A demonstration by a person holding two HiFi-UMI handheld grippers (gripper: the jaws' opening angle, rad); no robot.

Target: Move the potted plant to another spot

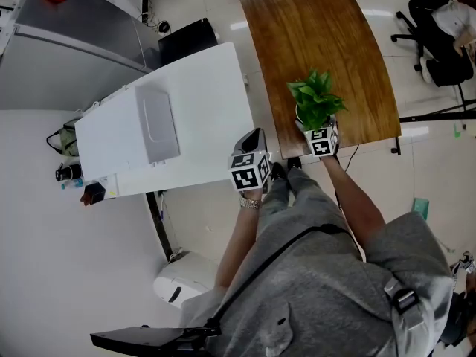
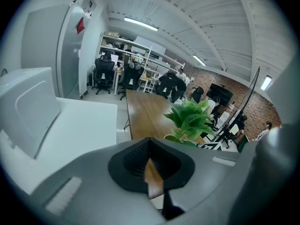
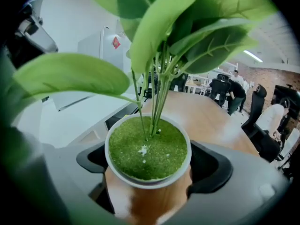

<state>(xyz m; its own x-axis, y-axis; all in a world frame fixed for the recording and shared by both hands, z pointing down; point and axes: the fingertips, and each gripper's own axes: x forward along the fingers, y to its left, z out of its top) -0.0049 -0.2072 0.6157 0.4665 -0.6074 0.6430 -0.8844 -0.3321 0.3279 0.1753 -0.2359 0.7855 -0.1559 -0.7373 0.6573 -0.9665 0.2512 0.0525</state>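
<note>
A potted plant [image 1: 315,100] with broad green leaves in a white pot stands near the front edge of the wooden table [image 1: 320,28]. In the right gripper view the pot [image 3: 147,151] fills the space between the jaws, and the dark pads [image 3: 208,165] rest against its wall on both sides. My right gripper [image 1: 320,134] is shut on it. To the left of the table edge hangs my left gripper [image 1: 253,143], over the floor. Its jaws [image 2: 151,170] are together with nothing in them. From there the plant [image 2: 190,118] shows ahead to the right.
A white table [image 1: 201,88] with a grey box [image 1: 158,125] stands left of the wooden one. A white bin [image 1: 178,281] sits on the floor below it. Office chairs [image 1: 439,36] stand at the far right. A grey cabinet [image 1: 74,43] fills the upper left.
</note>
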